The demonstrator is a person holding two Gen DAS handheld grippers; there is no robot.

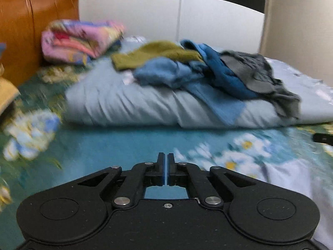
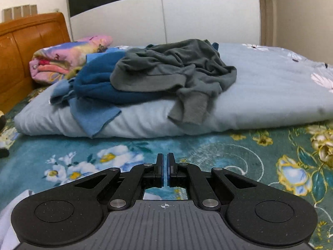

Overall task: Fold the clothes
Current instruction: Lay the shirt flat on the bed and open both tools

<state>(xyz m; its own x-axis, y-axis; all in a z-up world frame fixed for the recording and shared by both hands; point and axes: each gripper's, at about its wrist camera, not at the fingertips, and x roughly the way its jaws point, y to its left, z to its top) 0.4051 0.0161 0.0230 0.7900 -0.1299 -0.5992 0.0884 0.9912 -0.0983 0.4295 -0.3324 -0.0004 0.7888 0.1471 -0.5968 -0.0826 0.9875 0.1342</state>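
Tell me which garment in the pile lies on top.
The grey garment: it drapes over the dark blue one, with a sleeve hanging down the quilt's edge.

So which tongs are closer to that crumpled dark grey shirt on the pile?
Right, probably. The crumpled dark grey shirt sits almost straight ahead of the right tongs, which are shut. For the left tongs, also shut, it lies off to the right.

- One crumpled dark grey knit garment (image 2: 172,70)
- One deep teal-blue fleece garment (image 2: 97,83)
- One lighter blue cloth garment (image 2: 93,116), possibly two pieces; the left view is blurred
- One olive-green garment (image 1: 154,55)
- One folded pink floral blanket (image 2: 68,59)
- One pale blue folded quilt (image 2: 270,95)
- Two black two-finger grippers, the left gripper (image 1: 165,156) and the right gripper (image 2: 165,156)
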